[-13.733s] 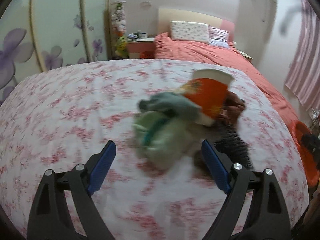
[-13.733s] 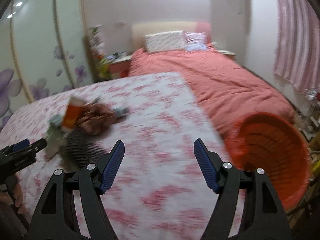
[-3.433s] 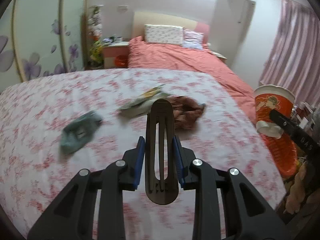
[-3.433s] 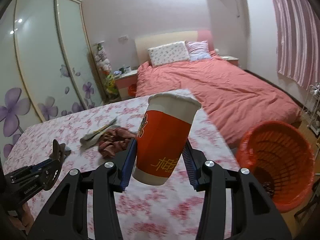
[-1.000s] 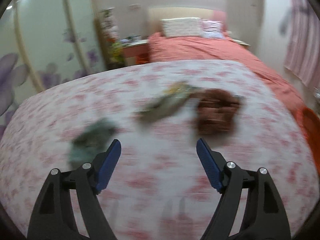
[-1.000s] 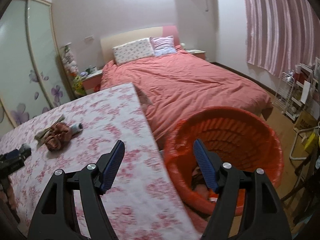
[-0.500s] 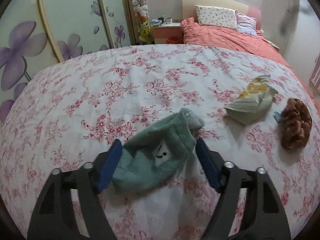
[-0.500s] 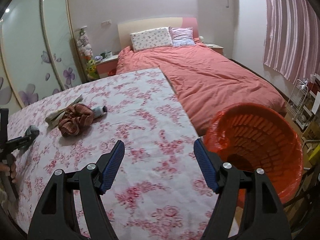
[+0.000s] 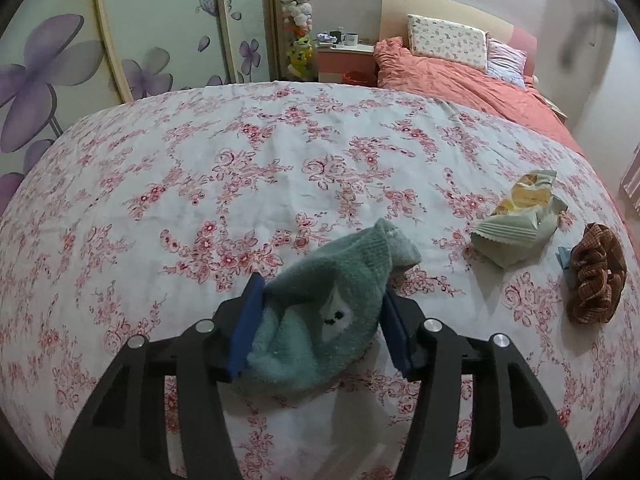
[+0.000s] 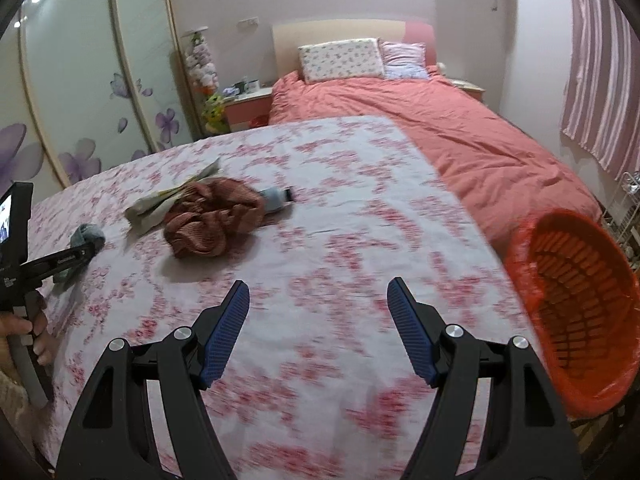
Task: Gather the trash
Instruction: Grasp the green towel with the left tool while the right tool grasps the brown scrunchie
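My left gripper point(image 9: 320, 312) is closed on a teal sock point(image 9: 332, 312) that rests on the floral cloth point(image 9: 240, 168). A crumpled snack wrapper point(image 9: 520, 220) and a brown scrunchie point(image 9: 596, 276) lie to its right. My right gripper point(image 10: 318, 320) is open and empty above the cloth. From there I see the scrunchie point(image 10: 212, 220), the wrapper point(image 10: 160, 204), a small grey-blue item point(image 10: 274, 198), and the sock point(image 10: 86, 236) in the left gripper point(image 10: 80, 256). An orange basket point(image 10: 576, 308) stands at the right.
A bed with a salmon cover point(image 10: 440, 132) and pillows point(image 10: 340, 58) lies behind. A nightstand point(image 9: 344, 54) with mugs and a wardrobe with purple flowers point(image 9: 60, 60) stand at the back left. Striped curtains point(image 10: 600, 60) hang at the right.
My left gripper has closed in on the teal sock, which now bulges between the pads. My right gripper has swung left from the basket toward the cloth, staying open.
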